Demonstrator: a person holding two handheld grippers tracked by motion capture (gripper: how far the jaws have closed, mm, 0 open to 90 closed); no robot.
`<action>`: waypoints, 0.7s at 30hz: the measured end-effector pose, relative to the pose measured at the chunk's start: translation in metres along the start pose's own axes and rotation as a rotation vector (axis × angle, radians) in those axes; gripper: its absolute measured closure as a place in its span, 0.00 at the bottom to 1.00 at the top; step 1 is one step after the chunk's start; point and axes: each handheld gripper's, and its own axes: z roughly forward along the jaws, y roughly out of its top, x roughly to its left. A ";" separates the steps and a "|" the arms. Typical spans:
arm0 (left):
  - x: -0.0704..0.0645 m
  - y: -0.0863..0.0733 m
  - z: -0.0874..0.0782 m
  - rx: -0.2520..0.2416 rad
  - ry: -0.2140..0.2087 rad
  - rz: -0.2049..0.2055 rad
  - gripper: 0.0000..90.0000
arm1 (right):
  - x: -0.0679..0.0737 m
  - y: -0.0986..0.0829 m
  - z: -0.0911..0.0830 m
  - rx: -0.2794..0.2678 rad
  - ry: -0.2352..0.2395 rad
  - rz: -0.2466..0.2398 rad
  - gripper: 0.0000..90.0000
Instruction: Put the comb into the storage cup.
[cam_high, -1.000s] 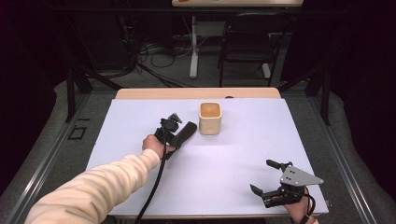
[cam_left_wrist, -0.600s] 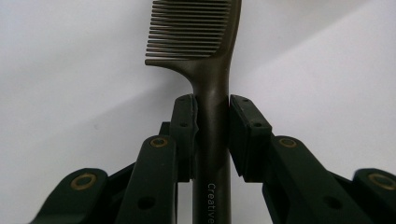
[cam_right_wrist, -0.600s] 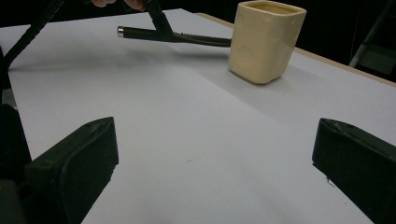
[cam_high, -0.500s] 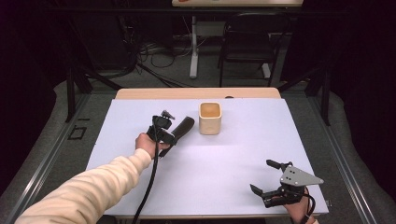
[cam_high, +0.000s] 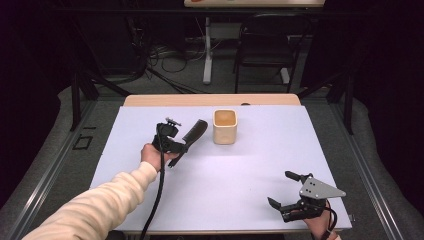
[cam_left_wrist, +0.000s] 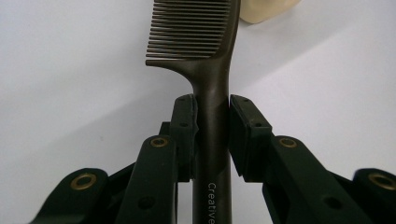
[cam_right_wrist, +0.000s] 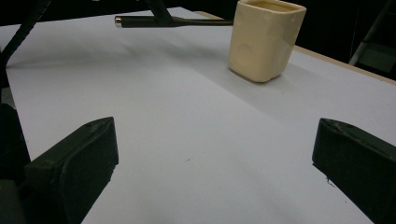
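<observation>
- Since the earlier frames, the left gripper (cam_high: 186, 146) had drawn back from the cream cup (cam_high: 224, 126) toward the table's left side, carrying the dark comb (cam_high: 195, 132) with it; the right gripper (cam_high: 286, 192) had not shifted from the near right corner.
- At the moment of inspection, the left gripper's jaws were closed on the comb's handle, one pad against each side, just below where the teeth began, as seen in the left gripper view (cam_left_wrist: 211, 107).
- The comb (cam_left_wrist: 205, 56) pointed away from the hand toward the cup (cam_left_wrist: 266, 10), teeth end foremost. It appeared to be raised off the white table (cam_high: 250, 175), though the high view left that height uncertain.
- In the right gripper view the comb's handle (cam_right_wrist: 154, 20) ran level beside the cup (cam_right_wrist: 266, 39), close to it but apart.
- The right gripper's jaws stood wide apart and held nothing; they rested low over the table's near edge.
- Handling judgement: the comb was likely light, rigid plastic with a smooth, somewhat slippery handle. The teeth were thin and unsuited to clamping.
- The present hold on the narrow neck of the handle seemed sound, yet the long head could pivot between the pads if knocked against the cup's rim.
- The cup looked stiff-walled and open-topped, and light enough to tip if pushed.
</observation>
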 end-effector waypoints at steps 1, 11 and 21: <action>0.000 0.000 0.000 -0.002 -0.002 0.003 0.81 | 0.000 0.000 0.000 -0.003 0.000 0.000 0.00; -0.001 -0.003 -0.002 -0.050 -0.012 0.017 0.81 | 0.000 0.000 0.000 0.001 0.000 0.000 0.00; -0.001 -0.005 -0.009 -0.111 -0.025 0.030 0.81 | 0.000 0.000 0.000 0.003 -0.001 -0.002 0.00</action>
